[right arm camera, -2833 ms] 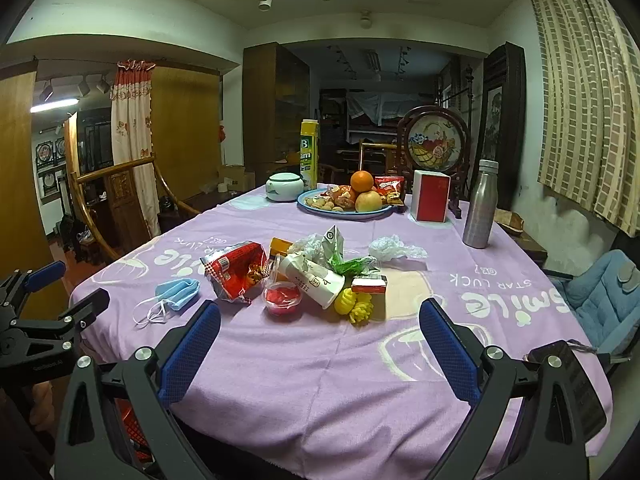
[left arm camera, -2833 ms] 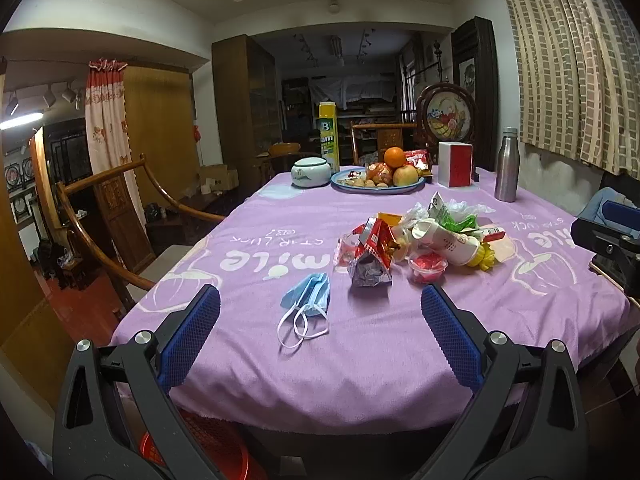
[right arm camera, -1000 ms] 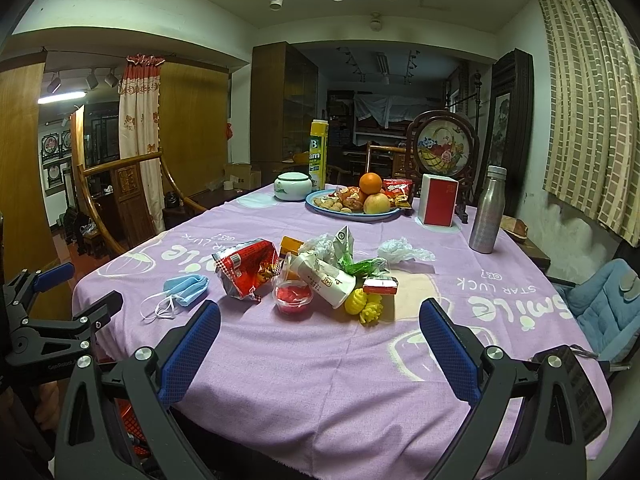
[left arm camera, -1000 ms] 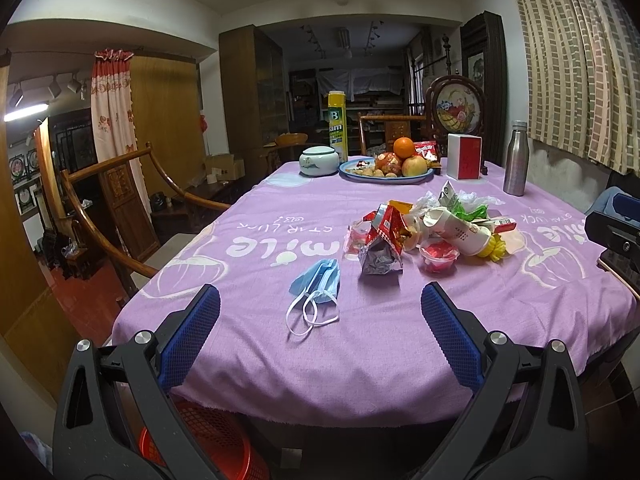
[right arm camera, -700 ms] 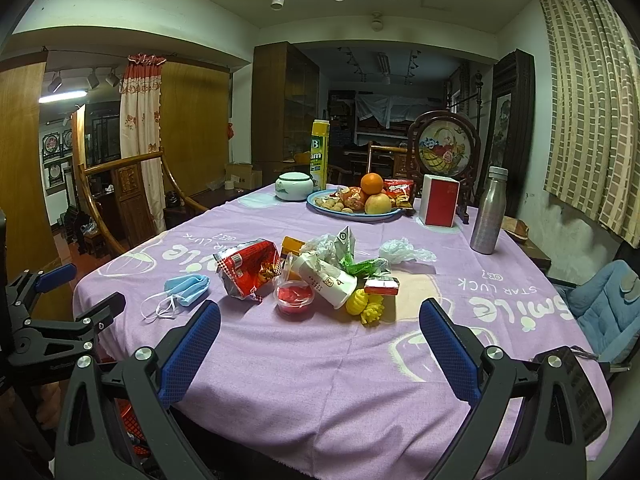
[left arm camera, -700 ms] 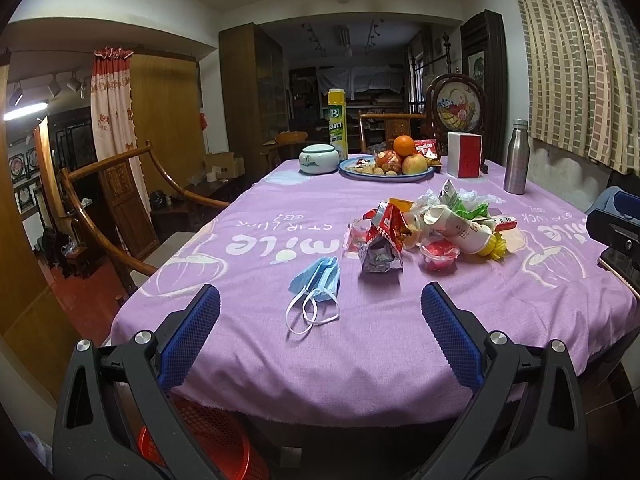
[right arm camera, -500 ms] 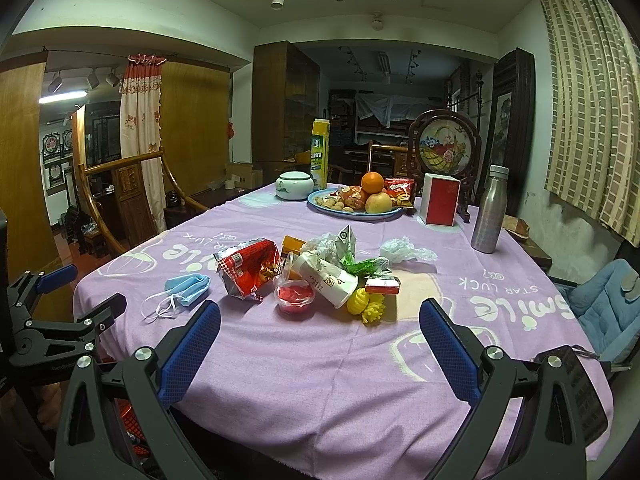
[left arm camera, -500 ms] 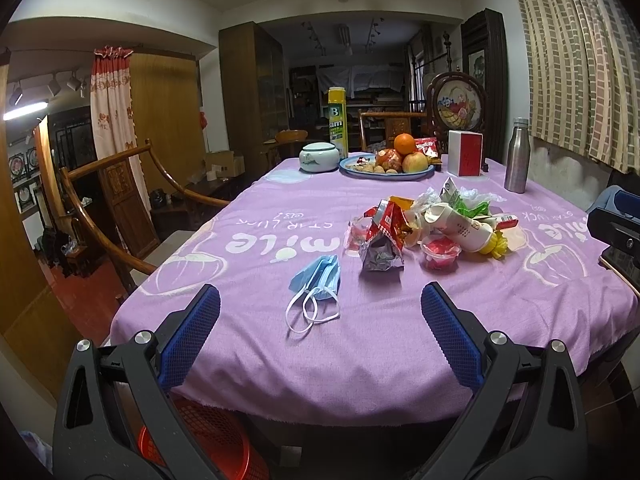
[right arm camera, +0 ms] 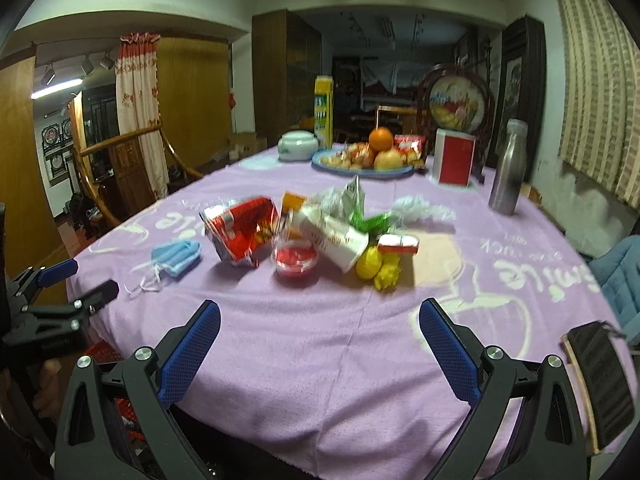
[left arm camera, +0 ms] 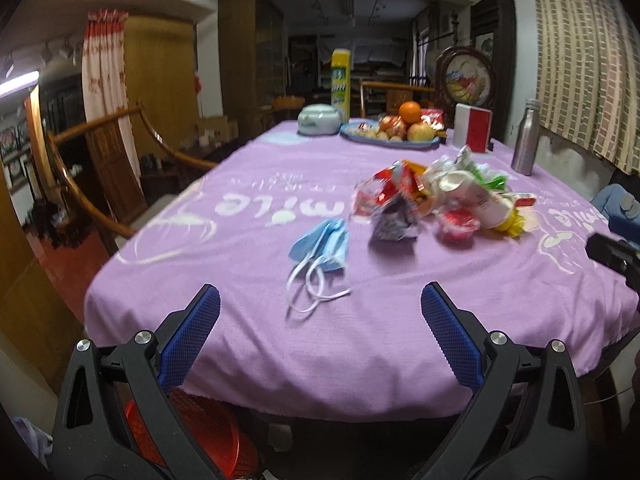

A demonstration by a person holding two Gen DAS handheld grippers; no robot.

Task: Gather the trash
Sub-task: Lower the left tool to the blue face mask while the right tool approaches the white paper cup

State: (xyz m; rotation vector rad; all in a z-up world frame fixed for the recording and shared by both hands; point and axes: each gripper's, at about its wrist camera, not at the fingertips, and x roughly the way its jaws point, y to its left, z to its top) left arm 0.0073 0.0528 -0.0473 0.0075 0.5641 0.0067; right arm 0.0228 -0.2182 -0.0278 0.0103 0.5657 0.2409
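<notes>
Purple tablecloth (left arm camera: 248,312) is covering the table, and all the trash is sitting on it. Landmark: blue face mask (left arm camera: 324,242). It is lying flat near the front edge, its white ear loops trailing toward the left gripper (left arm camera: 320,312). Just right of the mask, a crumpled red snack bag (left arm camera: 384,204) is lying, and beyond that a red-filled plastic cup (left arm camera: 458,224), a tipped paper cup (left arm camera: 476,196), green wrappers and a yellow scrap, all bunched together. Far behind the mask, a fruit plate (left arm camera: 390,140), a red box and a steel bottle (left arm camera: 525,148) are standing; probably not trash.

Left gripper is hovering off the table edge, jaws spread wide, holding nothing. Right gripper (right arm camera: 320,332) is the same: released, empty, facing the pile. A red basket (left arm camera: 200,436) is showing under the table edge, below the mask.

Step, as I judge it: approach, nothing picked yet. Next move is likely calling for the left gripper to reach forward and down onto the mask.

Mask's long axis is running roughly from the near edge toward the far end, slightly tilted, loops pointing at the camera. Both views are blurring a bit.
</notes>
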